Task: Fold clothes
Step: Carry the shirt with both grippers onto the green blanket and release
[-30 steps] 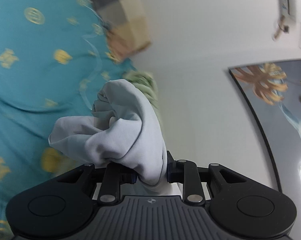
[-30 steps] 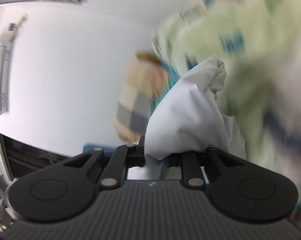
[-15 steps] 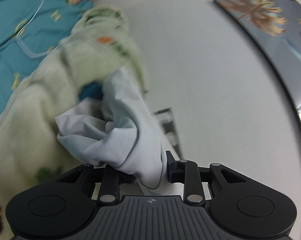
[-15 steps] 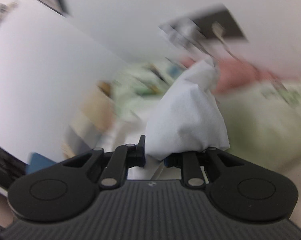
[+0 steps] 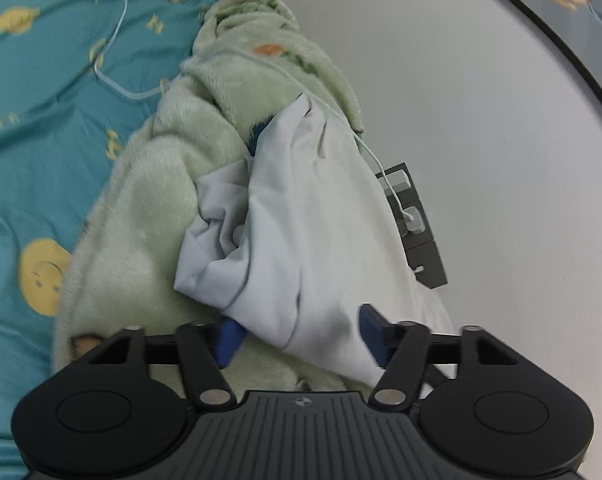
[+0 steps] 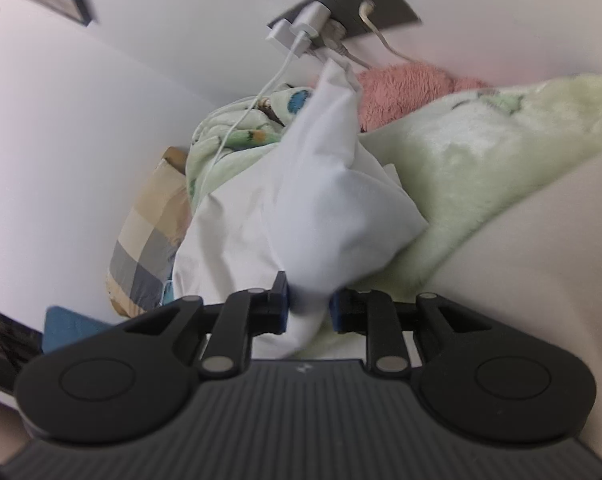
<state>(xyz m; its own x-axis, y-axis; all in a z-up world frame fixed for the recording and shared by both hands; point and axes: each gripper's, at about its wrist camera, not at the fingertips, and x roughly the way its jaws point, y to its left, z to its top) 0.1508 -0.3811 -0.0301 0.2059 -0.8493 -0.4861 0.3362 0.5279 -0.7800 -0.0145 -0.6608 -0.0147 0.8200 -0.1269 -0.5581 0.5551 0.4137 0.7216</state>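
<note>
A bunched pale grey-white garment (image 5: 297,224) lies on a green fleece blanket (image 5: 149,208). My left gripper (image 5: 301,334) is open; its blue pads stand wide apart on either side of the cloth, which drapes between them. In the right wrist view the same white garment (image 6: 321,184) rises in front of my right gripper (image 6: 309,312), whose jaws are shut on its lower fold.
A teal bedsheet (image 5: 33,100) with yellow prints lies to the left. A grey wall socket panel (image 6: 341,12) holds white chargers and cables (image 6: 261,96). A checked pillow (image 6: 145,240), a pink fluffy item (image 6: 401,84) and a framed picture (image 5: 561,8) are nearby.
Both grippers swung toward the wall and blanket. My left gripper has opened and released the garment onto the blanket. My right gripper stays shut on it.
</note>
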